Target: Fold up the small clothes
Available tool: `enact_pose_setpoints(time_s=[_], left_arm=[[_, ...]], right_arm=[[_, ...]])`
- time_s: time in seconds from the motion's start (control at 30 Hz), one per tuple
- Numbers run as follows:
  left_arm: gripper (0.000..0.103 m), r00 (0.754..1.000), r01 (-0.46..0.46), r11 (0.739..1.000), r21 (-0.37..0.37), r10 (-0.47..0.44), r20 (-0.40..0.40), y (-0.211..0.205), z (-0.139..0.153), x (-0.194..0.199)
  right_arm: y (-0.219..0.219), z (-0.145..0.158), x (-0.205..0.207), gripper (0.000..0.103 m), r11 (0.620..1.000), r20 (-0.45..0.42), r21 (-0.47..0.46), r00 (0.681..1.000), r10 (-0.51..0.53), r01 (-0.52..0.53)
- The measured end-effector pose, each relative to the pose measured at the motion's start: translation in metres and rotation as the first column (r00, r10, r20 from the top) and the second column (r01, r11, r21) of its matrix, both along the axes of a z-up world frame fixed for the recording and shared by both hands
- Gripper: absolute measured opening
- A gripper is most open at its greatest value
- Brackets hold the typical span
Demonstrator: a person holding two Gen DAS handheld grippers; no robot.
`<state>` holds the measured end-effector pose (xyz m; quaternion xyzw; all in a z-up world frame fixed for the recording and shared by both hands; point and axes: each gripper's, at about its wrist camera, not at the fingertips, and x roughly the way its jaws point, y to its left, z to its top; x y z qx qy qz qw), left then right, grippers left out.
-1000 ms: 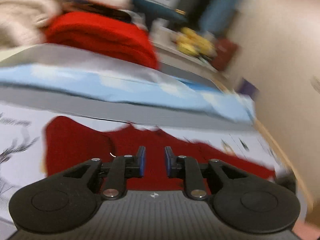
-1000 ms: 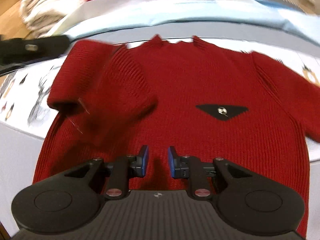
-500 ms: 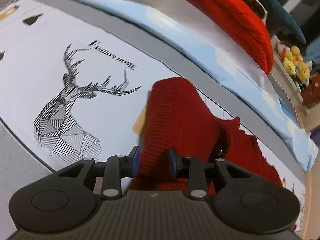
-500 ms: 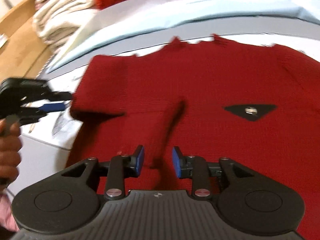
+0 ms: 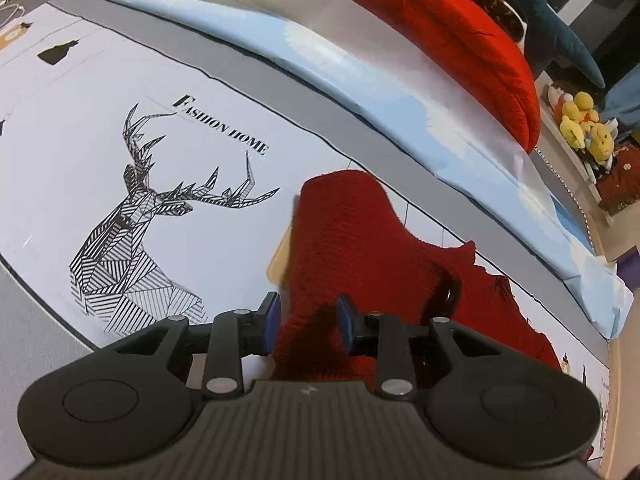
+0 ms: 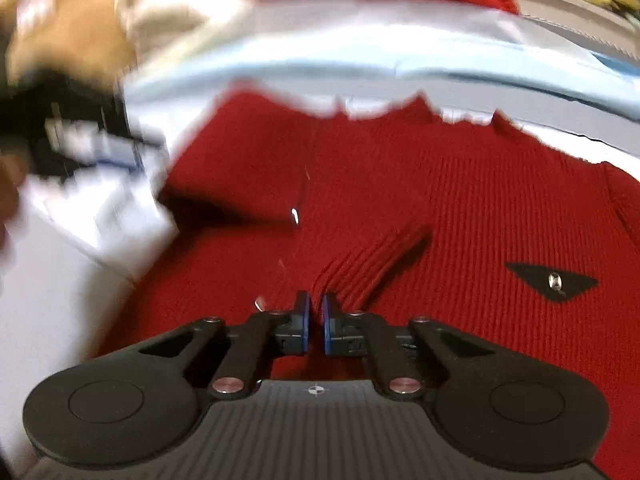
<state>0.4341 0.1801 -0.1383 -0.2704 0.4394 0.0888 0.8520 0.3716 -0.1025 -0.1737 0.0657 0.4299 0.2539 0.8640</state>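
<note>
**Inspector:** When the moment was logged, where did the red sweater (image 6: 460,208) lie?

**Assistant:** Flat on the printed bed sheet (image 5: 80,152), front up, its collar toward twelve o'clock in the right wrist view and its black triangular patch (image 6: 552,282) at about three o'clock. Its sleeve (image 5: 344,240) was folded inward over the body.

**Inspector:** State of the right gripper (image 6: 315,322)?

**Assistant:** Its jaws had just closed. Half a second before they stood apart with a raised ridge of knit between them; at this moment the blue pads were nearly together, pinching that ridge, which ran off toward two o'clock.

**Inspector:** And the left gripper (image 5: 307,322)?

**Assistant:** Partly open, straddling the folded sleeve. Fabric filled the gap and touched the pad at the right; whether both pads pressed on it could not be told. A second earlier the jaws were narrower and the view showed the far pile; by the half-second mark it had swung down over the sleeve, and little had changed since.

**Inspector:** Surroundings?

**Assistant:** A deer print (image 5: 160,232) lay at nine o'clock of the left gripper. A folded light-blue cloth (image 5: 360,64) ran across toward twelve, with a bright red folded garment (image 5: 460,40) on it at one o'clock. Yellow plush toys (image 5: 584,124) sat at two o'clock. The right wrist view was blurred, with the left gripper a dark smear at nine o'clock.
</note>
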Motion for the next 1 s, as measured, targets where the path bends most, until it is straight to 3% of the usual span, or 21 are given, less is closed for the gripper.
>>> enact_pose_setpoints(time_s=[0.07,0.1,0.17,0.2,0.27,0.3,0.33,0.43,0.5,0.57,0.67,0.73,0.8,0.93,1.0], left_arm=[[0.033,1.0,0.007,1.0,0.001,-0.007,0.008,-0.001,0.001,0.001],[0.033,1.0,0.011,1.0,0.003,-0.011,0.01,-0.003,0.001,0.001],[0.033,1.0,0.022,1.0,0.005,-0.022,0.009,-0.005,0.0,0.002],[0.033,0.999,0.031,1.0,0.005,-0.031,0.006,-0.007,-0.001,0.002],[0.033,0.998,0.055,0.998,0.007,-0.055,-0.001,-0.012,-0.004,0.004],[0.033,0.998,0.065,0.998,0.012,-0.065,-0.005,-0.014,-0.006,0.005],[0.033,0.997,0.076,0.997,0.019,-0.076,-0.009,-0.017,-0.007,0.006],[0.033,0.995,0.099,0.994,0.04,-0.099,-0.018,-0.024,-0.011,0.008],[0.033,0.994,0.109,0.993,0.046,-0.108,-0.028,-0.028,-0.013,0.009],[0.033,0.992,0.119,0.991,0.055,-0.117,-0.04,-0.032,-0.016,0.01],[0.034,0.986,0.151,0.985,0.084,-0.145,-0.077,-0.038,-0.023,0.013],[0.034,0.981,0.173,0.978,0.116,-0.162,-0.103,-0.042,-0.029,0.014],[0.035,0.977,0.189,0.972,0.137,-0.172,-0.124,-0.044,-0.034,0.014],[0.035,0.976,0.194,0.971,0.14,-0.176,-0.128,-0.043,-0.035,0.014],[0.035,0.977,0.191,0.972,0.134,-0.176,-0.117,-0.042,-0.033,0.014]], right_arm=[[-0.036,0.027,0.008,0.005,0.968,0.044,0.239,0.994,-0.095,0.082],[-0.058,0.037,0.012,0.005,0.927,0.057,0.351,0.985,-0.162,0.132],[-0.11,0.046,0.016,0.005,0.792,0.048,0.544,0.932,-0.358,0.277],[-0.135,0.045,0.016,0.005,0.711,0.01,0.599,0.885,-0.465,0.367],[-0.182,0.03,0.018,0.01,0.557,-0.135,0.587,0.749,-0.649,0.588],[-0.198,0.021,0.02,0.011,0.515,-0.19,0.526,0.684,-0.704,0.677],[-0.211,0.011,0.02,0.011,0.486,-0.231,0.463,0.63,-0.741,0.741],[-0.231,-0.011,0.019,0.012,0.422,-0.341,0.355,0.536,-0.772,0.834],[-0.233,-0.02,0.021,0.022,0.415,-0.399,0.347,0.532,-0.747,0.841],[-0.229,-0.029,0.027,0.031,0.438,-0.436,0.342,0.553,-0.71,0.832],[-0.216,-0.042,0.037,0.034,0.499,-0.484,0.297,0.579,-0.656,0.814],[-0.211,-0.05,0.04,0.034,0.529,-0.502,0.262,0.582,-0.639,0.807],[-0.208,-0.056,0.04,0.034,0.534,-0.513,0.235,0.571,-0.641,0.812],[-0.207,-0.065,0.041,0.031,0.51,-0.532,0.217,0.539,-0.653,0.833],[-0.209,-0.066,0.042,0.018,0.498,-0.532,0.223,0.533,-0.658,0.838]])
